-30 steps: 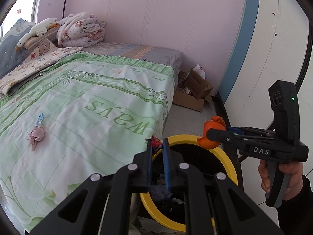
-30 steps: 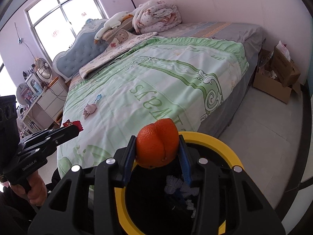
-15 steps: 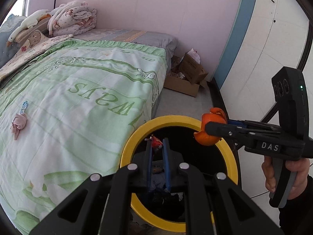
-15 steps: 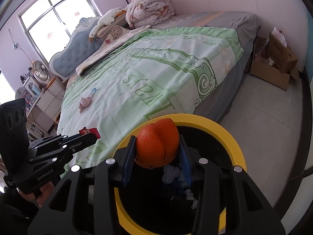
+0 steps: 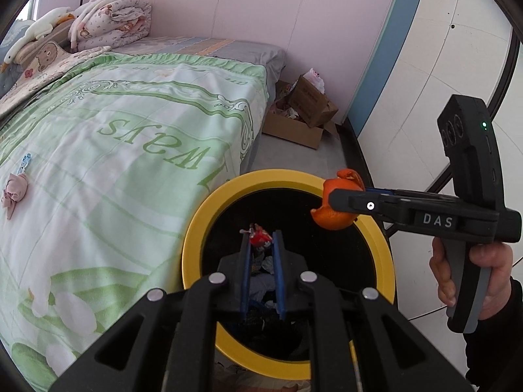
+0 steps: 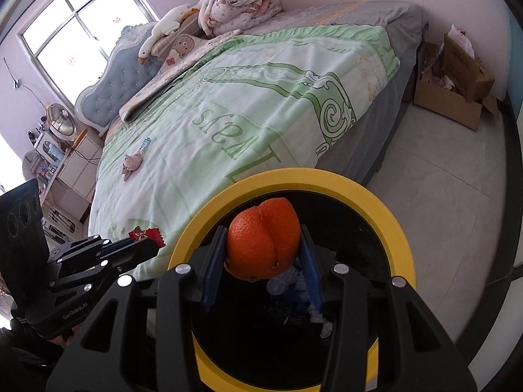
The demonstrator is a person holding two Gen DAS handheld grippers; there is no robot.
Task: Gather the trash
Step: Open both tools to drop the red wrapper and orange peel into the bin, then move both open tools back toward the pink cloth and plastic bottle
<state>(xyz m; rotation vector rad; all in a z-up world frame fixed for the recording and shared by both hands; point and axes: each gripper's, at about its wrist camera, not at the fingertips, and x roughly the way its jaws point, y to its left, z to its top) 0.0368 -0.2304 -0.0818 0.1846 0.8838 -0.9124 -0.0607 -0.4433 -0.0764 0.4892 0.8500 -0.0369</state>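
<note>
A black bin with a yellow rim [image 5: 196, 228] [image 6: 327, 176] stands on the floor at the foot of the bed, with trash inside. My left gripper [image 5: 260, 238] [image 6: 157, 245] hangs over the bin's near-left part. Its jaws are opening, and a small red wrapper [image 5: 260, 236] [image 6: 145, 234] still sits between the tips, with a gap showing between the blue pads. My right gripper [image 6: 263, 232] [image 5: 330, 196] is shut on an orange peel [image 6: 263, 245] [image 5: 330, 220], held above the bin's opening near its far right rim.
The bed with a green quilt [image 5: 130, 137] fills the left. On it lie a crumpled pink wad [image 5: 14, 192] [image 6: 132, 163] and a small blue wrapper [image 5: 24, 161]. An open cardboard box [image 5: 304, 114] [image 6: 454, 75] sits on the floor by the wall.
Both grippers have sunk toward the bin, which now fills more of each view. The left jaws have parted slightly around the red wrapper. The orange peel stays gripped.
</note>
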